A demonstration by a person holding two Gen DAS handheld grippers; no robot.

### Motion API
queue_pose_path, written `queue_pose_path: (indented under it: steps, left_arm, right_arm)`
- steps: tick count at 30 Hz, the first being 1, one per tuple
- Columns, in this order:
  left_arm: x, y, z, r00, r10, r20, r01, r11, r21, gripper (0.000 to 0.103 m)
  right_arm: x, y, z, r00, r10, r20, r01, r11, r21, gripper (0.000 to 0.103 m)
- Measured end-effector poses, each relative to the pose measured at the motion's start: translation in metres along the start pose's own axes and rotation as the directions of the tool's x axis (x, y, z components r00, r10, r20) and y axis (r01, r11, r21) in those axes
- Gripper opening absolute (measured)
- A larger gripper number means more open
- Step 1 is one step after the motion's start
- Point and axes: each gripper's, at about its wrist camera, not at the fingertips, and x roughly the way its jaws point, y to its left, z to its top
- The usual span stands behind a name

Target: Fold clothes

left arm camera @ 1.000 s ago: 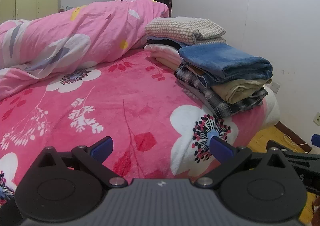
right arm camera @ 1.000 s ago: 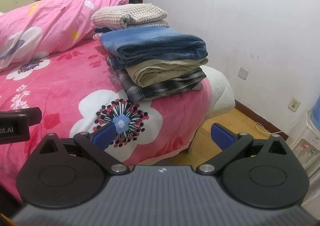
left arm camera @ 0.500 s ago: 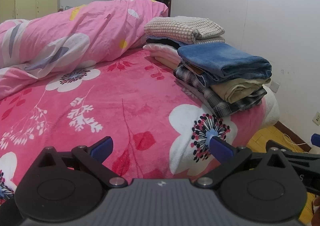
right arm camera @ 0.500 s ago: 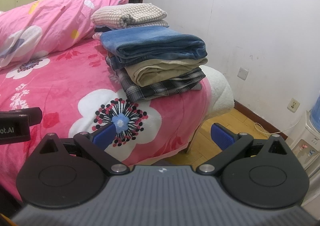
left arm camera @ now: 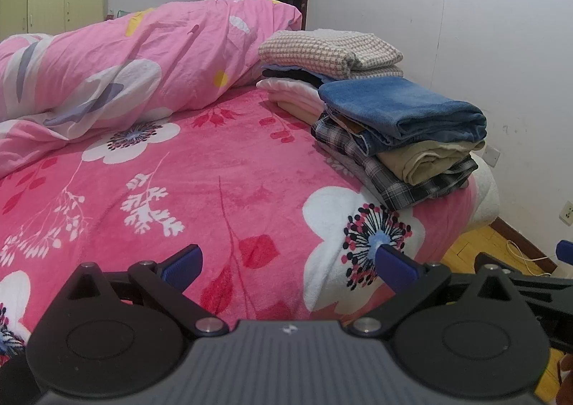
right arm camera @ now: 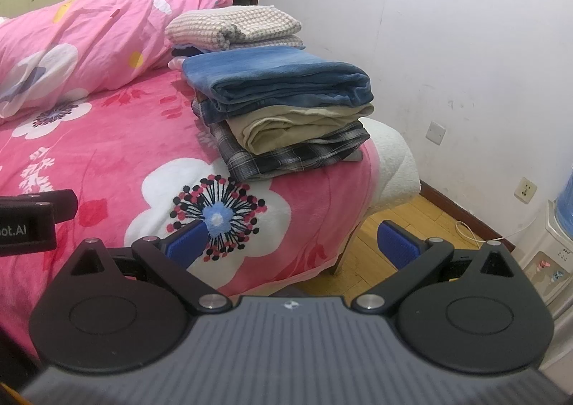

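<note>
Both tongs are hanging spread and empty: the left tongs (left arm camera: 288, 263) low in the frame over the pink bed (left arm camera: 200, 182), the right tongs (right arm camera: 292, 242) over the bed's corner. The clothes are sitting right of centre near the bed's edge in two piles: a near pile (right arm camera: 286, 118) with a blue piece on top, then tan, then plaid, and a far pile (left arm camera: 329, 57) topped by a checked one. Everything looks folded already, so I'm guessing nothing is waiting; square the piles if anything. No basket or box is showing. A quilt (left arm camera: 118, 61) is lying bunched at upper left.
</note>
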Motion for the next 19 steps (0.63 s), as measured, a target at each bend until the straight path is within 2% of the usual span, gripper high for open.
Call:
queue_pose_path:
  steps: [19]
  left_arm:
    - [-0.0015, -0.0047, -0.0012, 1.000, -0.002, 0.007, 0.002, 1.000, 0.011, 0.103]
  right_arm:
    - [-0.0003, -0.0033, -0.0018, 1.000, -0.004, 0.001, 0.004, 1.000, 0.004, 0.102]
